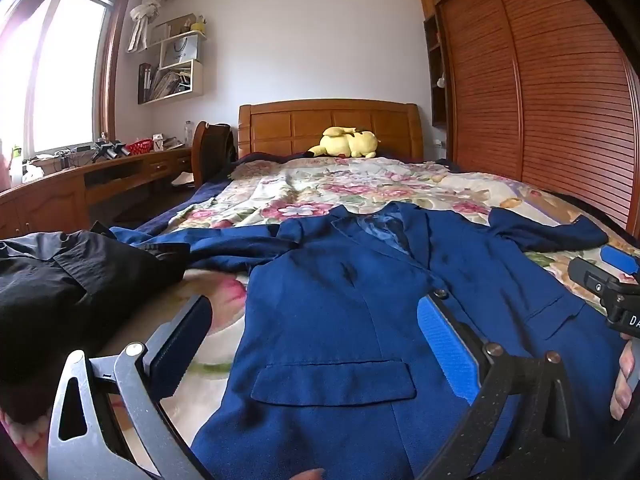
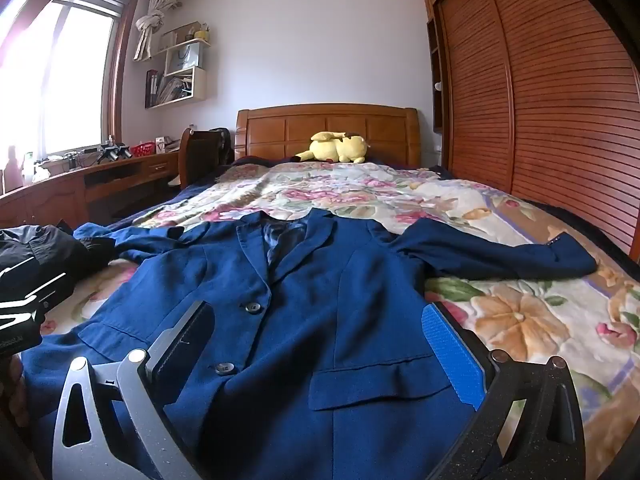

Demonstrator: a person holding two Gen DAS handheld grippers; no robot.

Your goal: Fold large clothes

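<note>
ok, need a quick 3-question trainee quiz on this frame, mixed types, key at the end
1. True or false: the blue blazer lies front side up on the bed, sleeves spread out.
2. Multiple choice: what sits by the headboard? A) a pillow stack B) a yellow plush C) a laptop
3. Fill in: both the left gripper and the right gripper are ____, holding nothing, each above the blazer's hem end.

Key: 1 true; 2 B; 3 open
</note>
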